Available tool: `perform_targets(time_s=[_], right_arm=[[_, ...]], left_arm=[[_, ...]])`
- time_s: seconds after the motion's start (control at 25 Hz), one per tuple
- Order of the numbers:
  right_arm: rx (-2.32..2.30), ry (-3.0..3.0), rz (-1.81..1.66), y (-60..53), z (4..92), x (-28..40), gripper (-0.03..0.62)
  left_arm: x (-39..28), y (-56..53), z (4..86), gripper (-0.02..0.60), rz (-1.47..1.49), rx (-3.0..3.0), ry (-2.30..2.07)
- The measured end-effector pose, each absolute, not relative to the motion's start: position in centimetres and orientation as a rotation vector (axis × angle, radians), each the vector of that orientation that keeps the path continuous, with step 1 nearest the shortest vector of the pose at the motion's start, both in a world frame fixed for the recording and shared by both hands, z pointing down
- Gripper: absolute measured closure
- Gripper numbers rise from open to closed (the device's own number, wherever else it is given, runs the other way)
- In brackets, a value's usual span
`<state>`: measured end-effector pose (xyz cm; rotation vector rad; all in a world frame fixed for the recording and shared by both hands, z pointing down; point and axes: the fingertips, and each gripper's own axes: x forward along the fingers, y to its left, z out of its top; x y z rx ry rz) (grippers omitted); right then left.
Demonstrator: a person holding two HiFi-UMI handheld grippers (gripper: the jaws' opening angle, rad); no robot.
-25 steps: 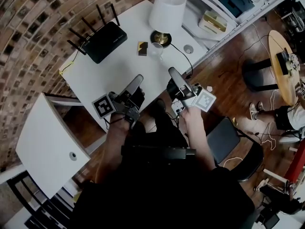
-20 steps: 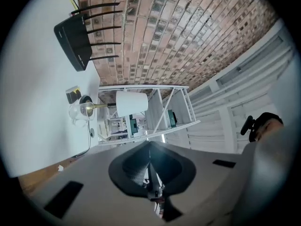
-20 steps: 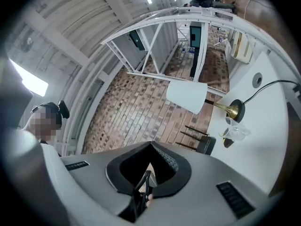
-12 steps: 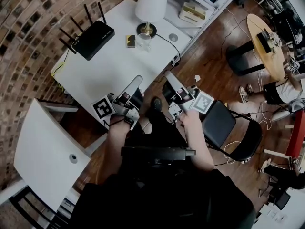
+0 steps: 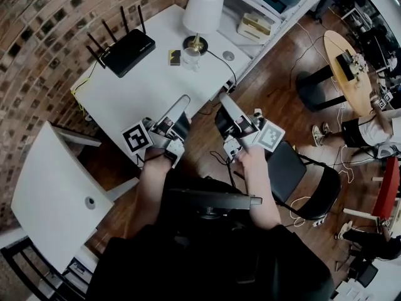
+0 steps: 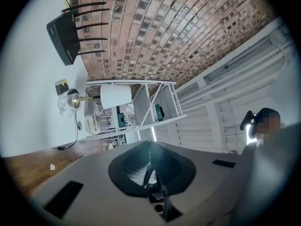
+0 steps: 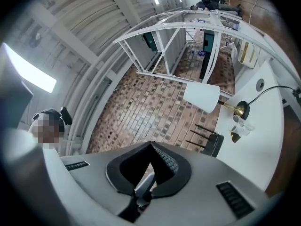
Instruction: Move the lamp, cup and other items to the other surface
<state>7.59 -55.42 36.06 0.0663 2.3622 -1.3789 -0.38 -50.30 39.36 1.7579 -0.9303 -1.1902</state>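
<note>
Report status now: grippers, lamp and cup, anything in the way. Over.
Left gripper and right gripper shut, empty, at the table near edge. Lamp, cup, router untouched at far end. Nothing between.

1. This looks like a loft-style office or studio workroom, with a bare brick wall (image 5: pixel 44 36) and a wooden plank floor (image 5: pixel 276 99).
2. A plain white tabletop (image 5: pixel 156 89) carries a black router (image 5: pixel 128 50) with antennas and a lamp (image 5: pixel 203 8). The lamp's cord (image 5: pixel 225 64) trails to the tabletop's edge.
3. A second white tabletop (image 5: pixel 50 193) stands beside the first.
4. White metal shelving (image 5: pixel 269 8) holds boxes.
5. A black folding chair (image 5: pixel 307 177) and a round wooden table (image 5: pixel 341 61) loaded with equipment stand on the floor.
</note>
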Motion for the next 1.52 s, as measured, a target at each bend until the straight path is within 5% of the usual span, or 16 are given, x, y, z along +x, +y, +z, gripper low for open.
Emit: perform_targets(time_s=[0.64, 1.52], right_arm=[[0.065, 2.292, -1.405, -56.0, 36.8, 23.4, 0.585], [0.311, 2.255, -1.443, -51.1, 37.4, 30.8, 0.583]], left_arm=[[15.3, -50.7, 39.2, 0.566, -1.107, 1.755, -0.96], [25.4, -45.8, 39.5, 0.566, -1.022, 1.747, -1.121]])
